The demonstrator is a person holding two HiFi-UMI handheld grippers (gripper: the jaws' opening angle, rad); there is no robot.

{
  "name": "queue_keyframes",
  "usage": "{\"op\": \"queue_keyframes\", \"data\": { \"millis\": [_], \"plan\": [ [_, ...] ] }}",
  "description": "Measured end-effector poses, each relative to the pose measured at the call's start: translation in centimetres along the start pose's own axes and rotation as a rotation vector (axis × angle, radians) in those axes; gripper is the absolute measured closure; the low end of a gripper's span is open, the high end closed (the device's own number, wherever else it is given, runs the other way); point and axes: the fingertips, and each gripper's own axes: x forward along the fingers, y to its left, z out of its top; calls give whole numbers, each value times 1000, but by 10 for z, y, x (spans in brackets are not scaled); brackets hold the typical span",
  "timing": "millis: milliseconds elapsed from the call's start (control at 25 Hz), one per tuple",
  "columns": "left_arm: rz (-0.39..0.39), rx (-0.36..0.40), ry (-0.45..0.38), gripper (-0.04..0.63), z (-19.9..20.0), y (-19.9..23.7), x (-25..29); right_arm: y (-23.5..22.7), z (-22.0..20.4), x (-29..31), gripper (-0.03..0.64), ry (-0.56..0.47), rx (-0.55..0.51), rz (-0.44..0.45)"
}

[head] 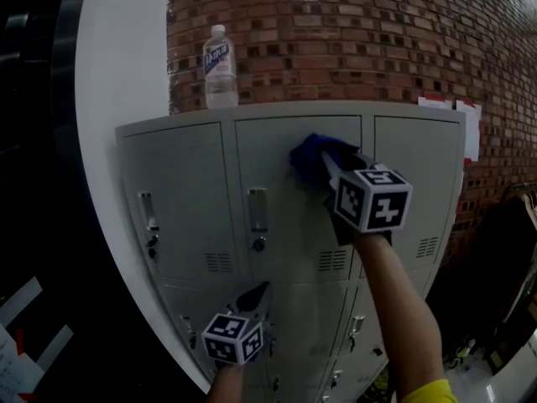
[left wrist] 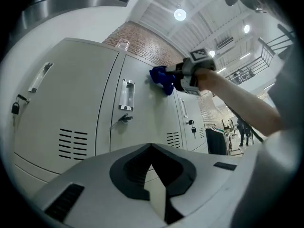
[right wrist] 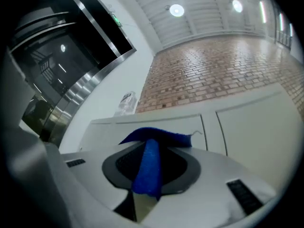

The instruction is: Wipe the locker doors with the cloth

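Observation:
Grey lockers [head: 193, 217] stand against a brick wall, three doors across the top row. My right gripper [head: 329, 168] is shut on a blue cloth [head: 312, 155] and presses it against the upper part of the middle top door [head: 285, 225]. In the right gripper view the blue cloth [right wrist: 149, 163] runs between the jaws and bunches against the door. From the left gripper view the same cloth [left wrist: 161, 80] shows on the door. My left gripper [head: 256, 296] hangs lower, near the second row, shut with nothing in it.
A clear water bottle [head: 220, 67] stands on the locker top at the left. Each door has a handle [head: 258, 210] and a lock; a padlock [left wrist: 193, 129] hangs on one. Papers [head: 470, 128] are stuck on the brick wall to the right. A white curved wall [head: 109, 74] borders the left.

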Motion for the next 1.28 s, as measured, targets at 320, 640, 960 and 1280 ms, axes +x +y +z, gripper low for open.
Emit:
{"op": "queue_keyframes", "data": {
  "millis": [320,640,960,1280],
  "plan": [
    [-27,7,-2,597,4,-6,4,-10,10,19,520,39,-31,-32],
    [-32,0,8,597,-6,-6,9,23,-270,-81,520,286,71,-32],
    [-49,-8,17,597,-13,-18,11,28,-299,-112,522,272,178,-47],
    [-83,4,10,597,-2,-33,16,-44,17,-11,522,46,20,-85]
  ]
}}
